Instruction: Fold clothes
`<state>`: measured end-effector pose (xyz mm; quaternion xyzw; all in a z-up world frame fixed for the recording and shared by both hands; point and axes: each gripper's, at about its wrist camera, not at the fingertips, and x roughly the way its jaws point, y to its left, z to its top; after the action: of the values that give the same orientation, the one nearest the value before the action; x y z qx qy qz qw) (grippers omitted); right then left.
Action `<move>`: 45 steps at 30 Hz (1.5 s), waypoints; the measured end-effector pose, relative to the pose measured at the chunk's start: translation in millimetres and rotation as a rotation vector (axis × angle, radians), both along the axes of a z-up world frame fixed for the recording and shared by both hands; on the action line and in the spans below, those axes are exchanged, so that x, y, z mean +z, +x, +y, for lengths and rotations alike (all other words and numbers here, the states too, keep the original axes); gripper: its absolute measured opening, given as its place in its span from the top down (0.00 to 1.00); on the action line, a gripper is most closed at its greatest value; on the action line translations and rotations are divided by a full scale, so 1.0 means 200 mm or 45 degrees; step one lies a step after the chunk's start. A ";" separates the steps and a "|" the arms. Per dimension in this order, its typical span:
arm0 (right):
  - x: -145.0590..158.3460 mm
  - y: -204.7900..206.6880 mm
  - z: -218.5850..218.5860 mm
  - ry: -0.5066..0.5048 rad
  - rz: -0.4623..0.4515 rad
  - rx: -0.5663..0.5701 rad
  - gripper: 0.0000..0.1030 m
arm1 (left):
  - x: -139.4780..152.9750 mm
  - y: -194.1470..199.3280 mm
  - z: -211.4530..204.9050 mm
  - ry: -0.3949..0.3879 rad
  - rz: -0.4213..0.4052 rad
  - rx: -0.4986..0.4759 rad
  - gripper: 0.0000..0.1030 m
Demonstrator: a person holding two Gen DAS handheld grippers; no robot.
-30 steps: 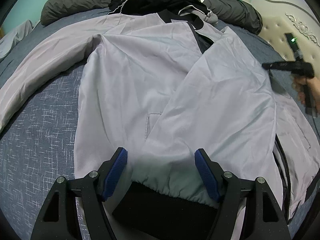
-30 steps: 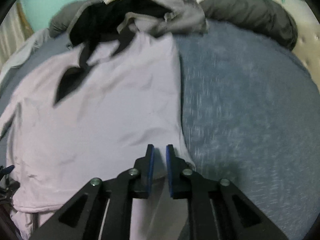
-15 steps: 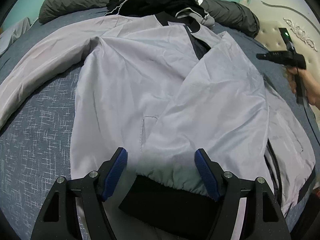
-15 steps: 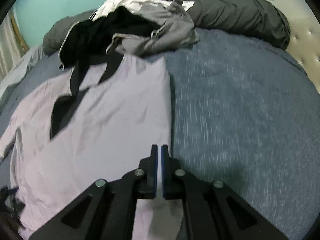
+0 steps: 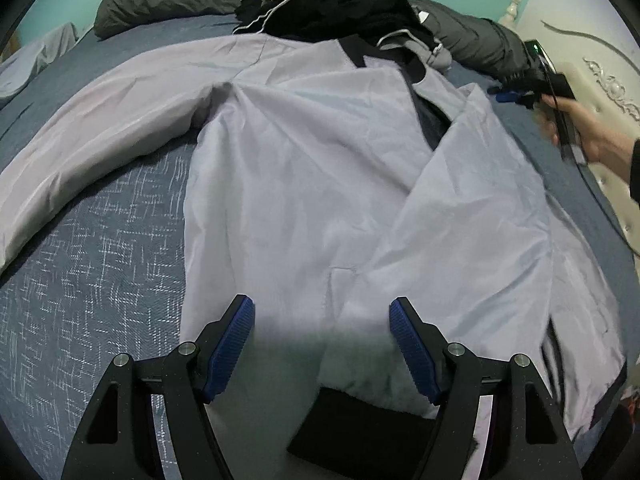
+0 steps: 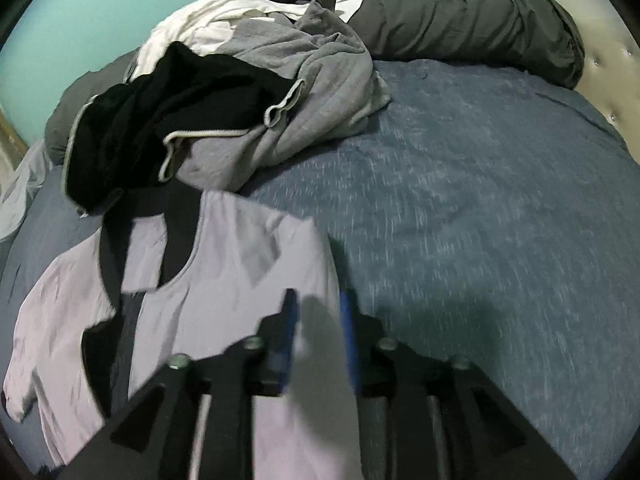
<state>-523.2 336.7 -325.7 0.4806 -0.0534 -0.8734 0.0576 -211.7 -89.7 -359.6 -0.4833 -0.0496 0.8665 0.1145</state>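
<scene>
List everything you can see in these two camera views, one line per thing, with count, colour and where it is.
jacket: one, light grey with black collar and hem, spread flat on the bed, right side folded over the front
clothes pile: one heap, black, grey and white, beyond the jacket's collar
duvet: one, dark grey, rolled along the far edge of the bed
bedspread: one, blue with white flecks, under everything
wall: teal, behind the bed
headboard: cream, carved, at the right
left hand-held gripper: black with blue pads, open over the jacket's hem
right hand-held gripper: black with blue pads, blurred, open over the jacket's right edge
right hand: holding the right hand-held gripper's handle
</scene>
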 end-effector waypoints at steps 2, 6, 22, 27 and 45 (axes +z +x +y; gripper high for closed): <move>-0.02 -0.05 -0.01 0.007 -0.013 -0.001 0.64 | -0.02 0.00 0.00 -0.005 -0.010 0.002 0.28; -0.10 -0.12 -0.04 0.036 -0.045 0.017 0.67 | -0.03 -0.01 0.02 -0.029 -0.004 -0.006 0.27; -0.25 -0.17 0.11 0.028 0.016 -0.145 0.96 | -0.03 -0.03 0.04 -0.017 -0.002 -0.034 0.27; -0.14 -0.12 0.13 0.047 0.133 -0.172 0.89 | -0.02 -0.01 0.03 -0.016 -0.004 -0.036 0.27; -0.07 0.11 0.03 0.019 0.125 -0.064 0.89 | -0.02 -0.02 0.03 0.000 -0.008 -0.030 0.27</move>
<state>-501.3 342.6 -339.6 0.4360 -0.0560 -0.8975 0.0346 -214.8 -83.9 -363.9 -0.4864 -0.0443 0.8637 0.1244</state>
